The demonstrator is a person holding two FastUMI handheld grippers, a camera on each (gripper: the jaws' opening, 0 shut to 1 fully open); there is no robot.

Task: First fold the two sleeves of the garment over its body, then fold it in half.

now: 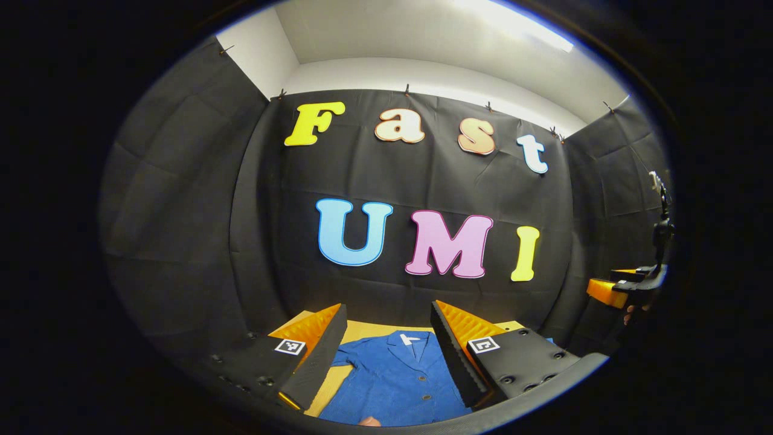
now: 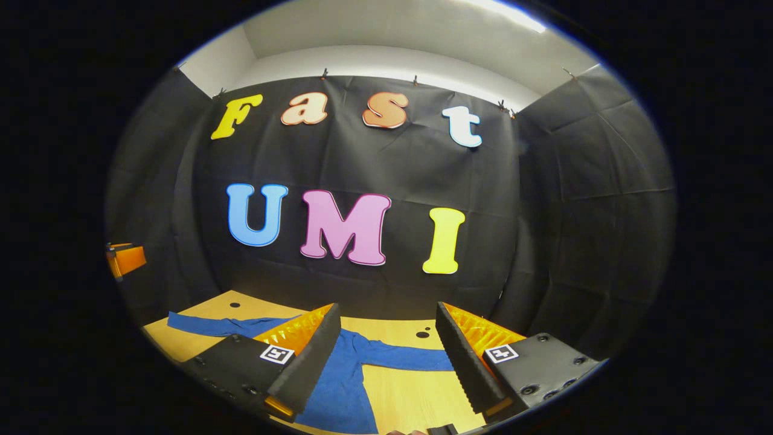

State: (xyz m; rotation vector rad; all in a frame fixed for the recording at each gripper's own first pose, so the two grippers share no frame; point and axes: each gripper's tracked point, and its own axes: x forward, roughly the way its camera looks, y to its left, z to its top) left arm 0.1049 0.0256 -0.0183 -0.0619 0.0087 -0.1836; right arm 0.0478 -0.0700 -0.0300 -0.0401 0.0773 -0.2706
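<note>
A blue garment [image 1: 395, 377] lies flat on the wooden worktop [image 2: 416, 393], collar toward the booth's back wall, both sleeves [image 2: 401, 355] spread out to the sides. The left hand-held gripper [image 1: 386, 356] hangs above the garment's buttoned front, its fingers wide apart and holding nothing. The right hand-held gripper [image 2: 386, 356] hangs over a sleeve, its fingers likewise spread and empty.
</note>
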